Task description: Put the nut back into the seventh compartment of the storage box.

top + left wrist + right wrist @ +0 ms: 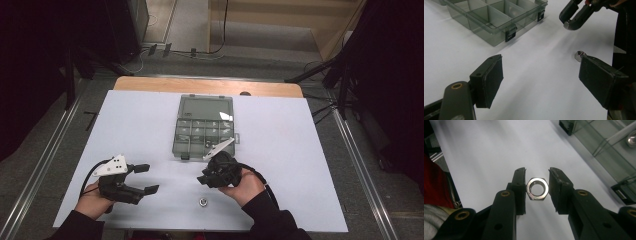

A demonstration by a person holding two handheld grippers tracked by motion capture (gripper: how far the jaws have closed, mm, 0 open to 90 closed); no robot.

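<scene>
Small hexagonal steel nut (537, 188) lies flat on the white surface (150, 130), near the person's edge, well apart from the smoky transparent plastic compartment box (204, 131) farther back. In the left gripper view the same nut (580, 55) sits just beyond one finger of that gripper.

Right gripper (537, 190): aimed down at the nut, fingers apart and straddling it. One finger (519, 188) is at or nearly at a flat of the hexagon; the other (557, 187) is just beside the opposite flat with a visible gap. Not clamped yet. In the high view the right gripper (212, 176) hangs above the nut (203, 202).

Left gripper (142, 178): fingers wide apart, holding nothing, off to the left of the surface.

Handling judgement: the nut is rigid metal, light, smooth-faced and low to the surface. It is likely to skate or tip if pinched off-centre or on its corners. Best hold is across two opposite flats, fingertips low, almost touching the surface, so the pads take the side walls. The present straddle looks roughly aligned with the flats. A slow closure should keep it from rotating.

Box compartments stand open; contents too small to identify from above.
</scene>
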